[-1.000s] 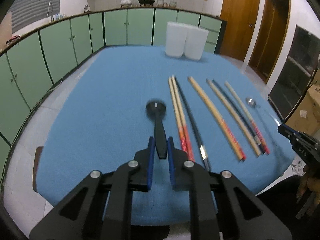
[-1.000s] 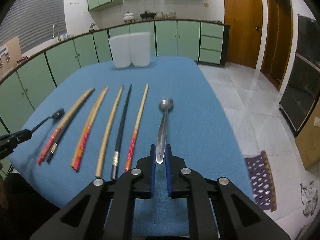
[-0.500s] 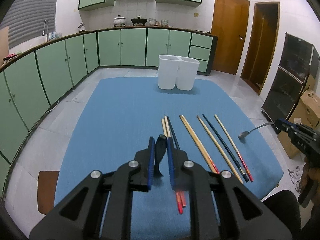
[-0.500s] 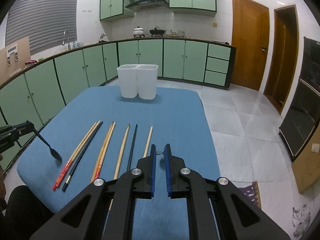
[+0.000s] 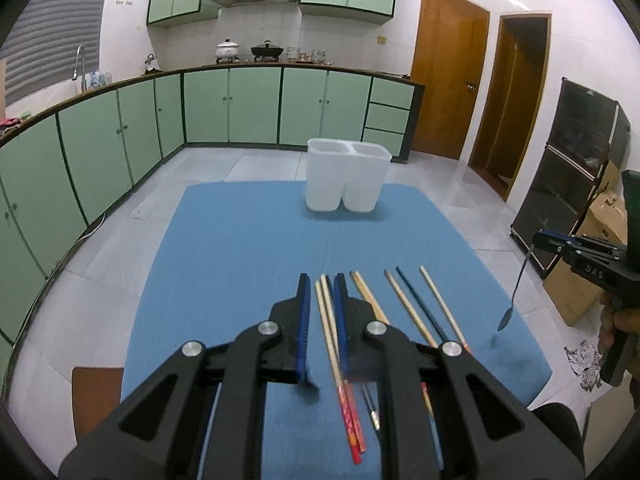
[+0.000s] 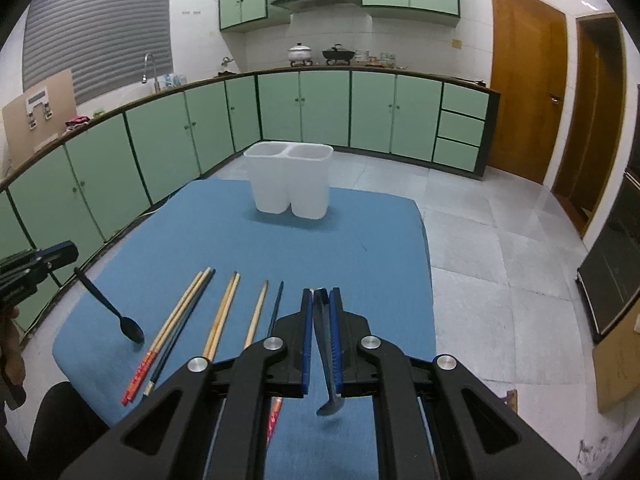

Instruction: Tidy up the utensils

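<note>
A black spoon [image 6: 108,308] hangs bowl-down from my left gripper [image 6: 72,251], which is shut on its handle above the left end of the blue table [image 6: 360,248]. In the left wrist view that gripper [image 5: 321,280] shows only a dark blur of the spoon below its fingers. My right gripper [image 6: 321,292] is shut on a metal spoon [image 6: 326,352], also hanging bowl-down. The left wrist view shows this spoon [image 5: 516,292] dangling over the table's right edge. Several chopsticks [image 6: 224,316] lie in a row on the cloth. A white two-compartment holder [image 6: 288,180] stands at the far end.
Green cabinets [image 5: 224,108] line the far wall and the left side. A brown chair seat [image 5: 96,396] sits by the table's near left corner. Cardboard boxes [image 5: 600,232] and a dark cabinet [image 5: 576,160] stand to the right. A hand [image 5: 624,320] holds the right gripper.
Both grippers have risen and pulled back, lifting their spoons off the cloth. The spoons have swung from pointing forward to hanging bowl-down. The chopsticks have not moved.
</note>
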